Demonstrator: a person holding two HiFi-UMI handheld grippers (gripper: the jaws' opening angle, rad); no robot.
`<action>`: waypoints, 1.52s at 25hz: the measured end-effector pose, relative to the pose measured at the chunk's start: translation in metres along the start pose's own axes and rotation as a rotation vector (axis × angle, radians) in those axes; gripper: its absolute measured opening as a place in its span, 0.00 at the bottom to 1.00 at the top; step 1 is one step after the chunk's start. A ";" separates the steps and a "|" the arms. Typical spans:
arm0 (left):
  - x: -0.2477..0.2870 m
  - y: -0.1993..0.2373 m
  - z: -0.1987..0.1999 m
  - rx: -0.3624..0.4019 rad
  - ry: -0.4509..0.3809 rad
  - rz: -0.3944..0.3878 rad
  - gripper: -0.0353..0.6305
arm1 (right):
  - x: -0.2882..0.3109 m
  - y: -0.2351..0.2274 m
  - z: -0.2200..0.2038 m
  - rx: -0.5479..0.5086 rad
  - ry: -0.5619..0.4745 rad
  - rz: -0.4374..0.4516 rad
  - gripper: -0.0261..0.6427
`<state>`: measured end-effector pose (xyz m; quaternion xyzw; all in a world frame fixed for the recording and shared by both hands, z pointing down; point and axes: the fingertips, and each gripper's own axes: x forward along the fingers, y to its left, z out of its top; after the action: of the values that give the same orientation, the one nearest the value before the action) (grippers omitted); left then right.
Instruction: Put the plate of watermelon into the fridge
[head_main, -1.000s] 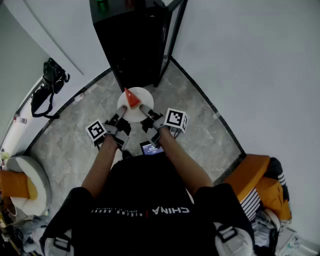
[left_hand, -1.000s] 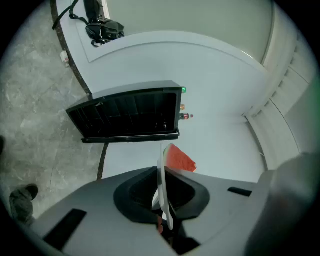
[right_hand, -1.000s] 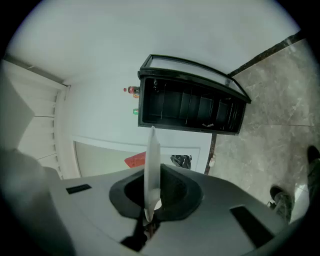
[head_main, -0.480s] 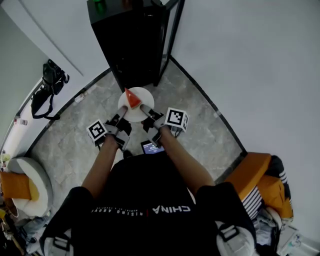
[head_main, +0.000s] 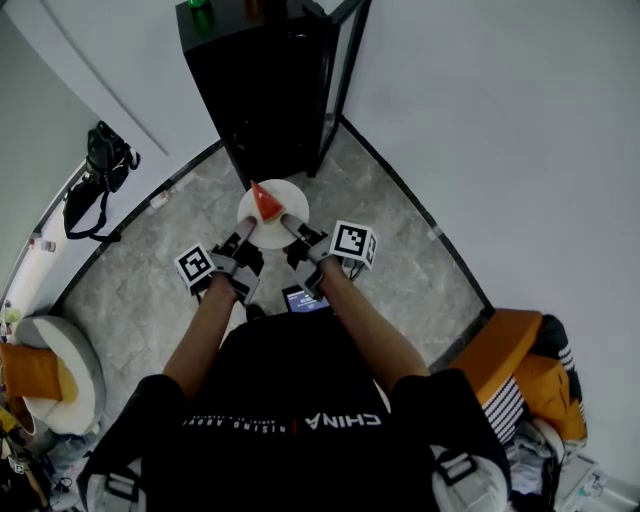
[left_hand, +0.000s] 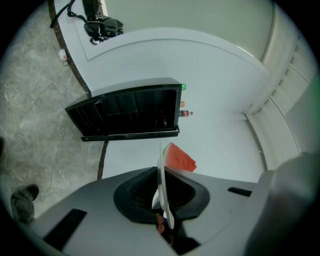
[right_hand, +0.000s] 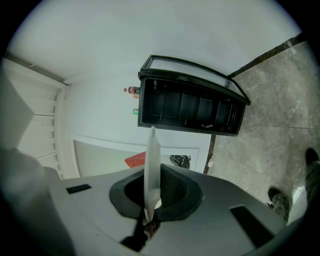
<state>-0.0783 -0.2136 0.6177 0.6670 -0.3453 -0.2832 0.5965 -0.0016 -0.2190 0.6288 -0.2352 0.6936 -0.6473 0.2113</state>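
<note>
Mid-carry, the left gripper (head_main: 245, 230) and right gripper (head_main: 291, 222) each clamp the near rim of the white plate (head_main: 287, 196), watermelon wedge (head_main: 265, 201) aboard, with the open black fridge (head_main: 262, 95) at 12 o'clock, so next likely comes a level push inside.

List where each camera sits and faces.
Head view: on the person's head, looking down at the plate with watermelon before the fridge; forearms, torso, left claw and right claw show.
Left gripper view: on the left claw, facing the open fridge; its jaws clamp the plate's rim.
Right gripper view: on the right claw, likewise, from the opposite side.
Shared: plate and fridge in all three.
</note>
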 end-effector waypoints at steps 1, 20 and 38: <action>0.000 0.001 0.000 0.002 0.000 0.002 0.10 | 0.000 -0.001 0.000 -0.003 0.001 -0.002 0.07; -0.004 0.006 -0.001 0.021 0.004 0.006 0.10 | 0.000 -0.003 -0.005 -0.009 0.019 -0.023 0.07; -0.006 0.011 -0.003 0.004 -0.046 -0.016 0.10 | 0.003 -0.009 -0.004 -0.029 0.086 -0.018 0.07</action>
<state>-0.0806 -0.2074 0.6284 0.6643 -0.3541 -0.3025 0.5847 -0.0057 -0.2180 0.6381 -0.2165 0.7093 -0.6484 0.1722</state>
